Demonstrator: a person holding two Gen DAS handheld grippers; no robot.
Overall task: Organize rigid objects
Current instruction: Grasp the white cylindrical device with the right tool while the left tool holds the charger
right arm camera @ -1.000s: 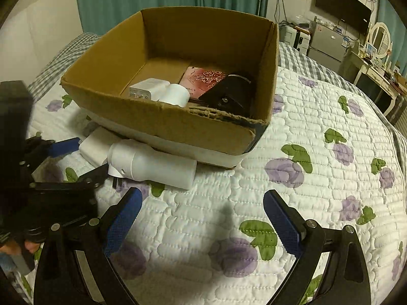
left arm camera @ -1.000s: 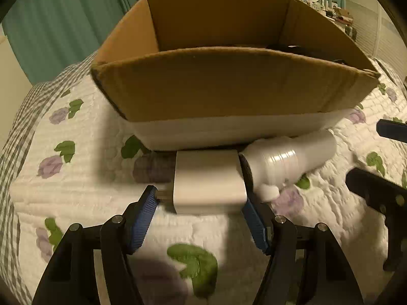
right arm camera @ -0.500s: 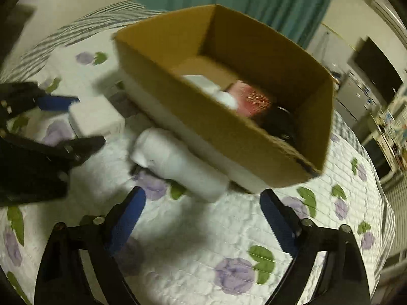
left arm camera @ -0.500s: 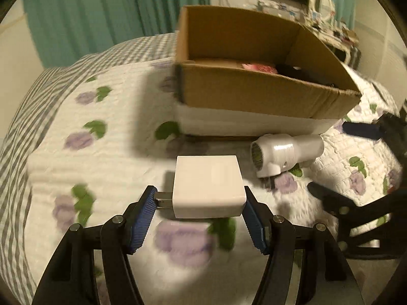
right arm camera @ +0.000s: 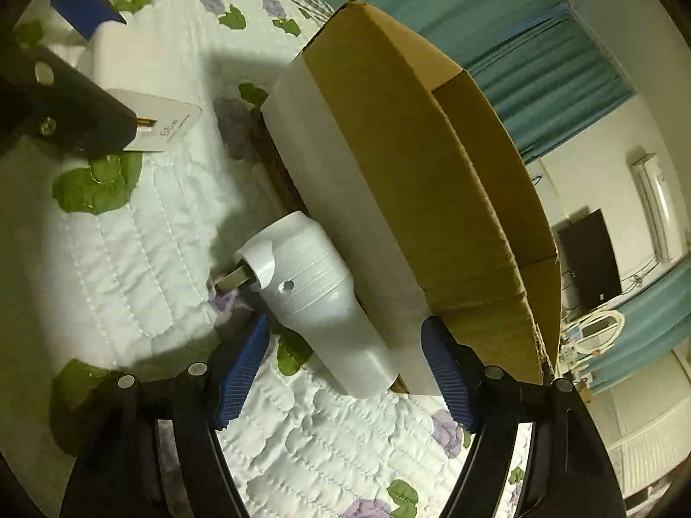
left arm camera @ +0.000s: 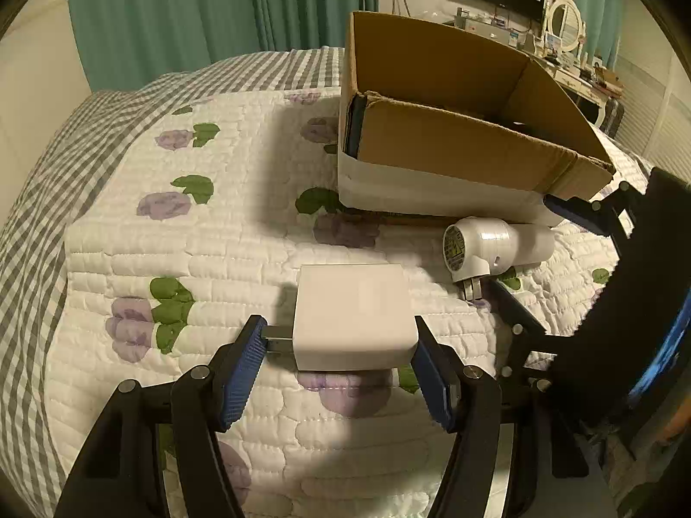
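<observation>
On the white quilted bedspread printed with purple flowers and green leaves [left arm camera: 181, 224], my left gripper [left arm camera: 337, 358] is clenched on a square white plastic charger block [left arm camera: 352, 319]. One blue ribbed pad presses its right side, and the other meets the metal prongs on its left. The block hangs just above the quilt, casting a shadow beneath.

To the right lies a white cylindrical plug adapter [left arm camera: 496, 246] on its side. It sits just beside the white lower wall of the open brown cardboard box [left arm camera: 453, 146], prongs pointing down toward the quilt.

Further right, my right gripper [right arm camera: 345, 371] is released, its blue pads [right arm camera: 242, 367] spread wide on either side of the adapter's rear end [right arm camera: 328, 302], neither one touching it. From this wrist view the box [right arm camera: 410, 164] fills the upper right. The charger block [right arm camera: 168, 125] shows at upper left behind the other gripper's black finger.
</observation>
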